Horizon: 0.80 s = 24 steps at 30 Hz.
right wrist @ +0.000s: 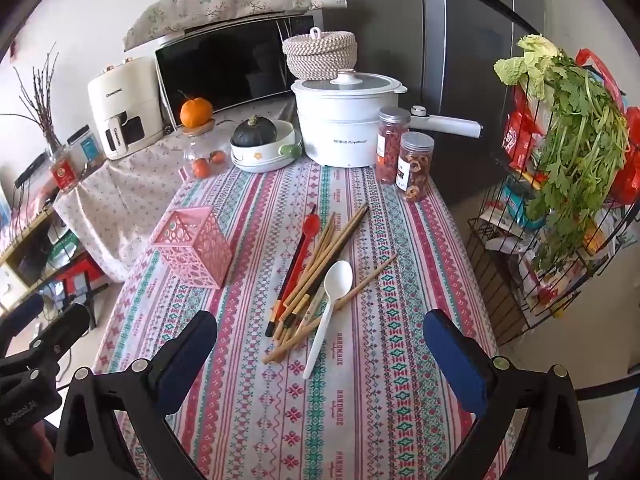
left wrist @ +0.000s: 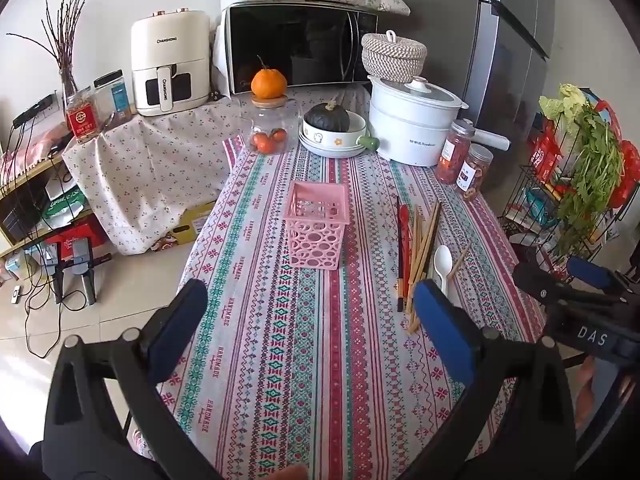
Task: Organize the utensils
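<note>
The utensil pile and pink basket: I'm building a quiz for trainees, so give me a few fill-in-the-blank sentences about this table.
1. The pink basket stands upright and holds ____ utensils.
2. The white spoon lies with its bowl pointing ____ the person.
3. The small pumpkin sits in a ____.
4. Both tools, left tool and right tool, are ____.

Missing words: no; away from; bowl; open

From my left wrist view, my left gripper (left wrist: 310,300) blocks the near ends of the chopsticks (left wrist: 424,240) and the handle of the white spoon (left wrist: 443,264). My right gripper (left wrist: 576,280) is cut off by the right edge. The jar labels (right wrist: 404,170) are too small to read. The near end of the table (right wrist: 320,420) runs off the bottom edge.
</note>
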Tool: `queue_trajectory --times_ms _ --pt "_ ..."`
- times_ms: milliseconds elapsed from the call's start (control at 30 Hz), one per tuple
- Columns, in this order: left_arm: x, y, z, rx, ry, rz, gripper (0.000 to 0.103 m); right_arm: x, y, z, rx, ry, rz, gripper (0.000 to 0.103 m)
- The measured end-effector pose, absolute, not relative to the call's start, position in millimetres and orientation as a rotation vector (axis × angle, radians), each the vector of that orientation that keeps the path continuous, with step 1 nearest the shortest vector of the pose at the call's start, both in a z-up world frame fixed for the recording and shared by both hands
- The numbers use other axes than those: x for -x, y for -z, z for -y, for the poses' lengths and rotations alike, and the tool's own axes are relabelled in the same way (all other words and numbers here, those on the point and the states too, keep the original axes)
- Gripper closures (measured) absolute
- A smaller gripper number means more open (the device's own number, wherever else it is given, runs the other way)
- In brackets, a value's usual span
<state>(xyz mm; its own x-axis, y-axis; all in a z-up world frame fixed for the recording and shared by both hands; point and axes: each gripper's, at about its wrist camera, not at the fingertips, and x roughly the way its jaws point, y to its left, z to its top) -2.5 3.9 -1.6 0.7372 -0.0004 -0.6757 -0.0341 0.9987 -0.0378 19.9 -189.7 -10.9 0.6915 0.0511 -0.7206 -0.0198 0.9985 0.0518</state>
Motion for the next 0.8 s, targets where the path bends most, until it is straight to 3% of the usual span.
queue_trajectory --times_ms 800 --pt "1.7 2.7 -4.2 0.047 -0.02 -0.745 0.001 -18.4 8.1 189.0 -0.042 -0.035 -0.805 0.0"
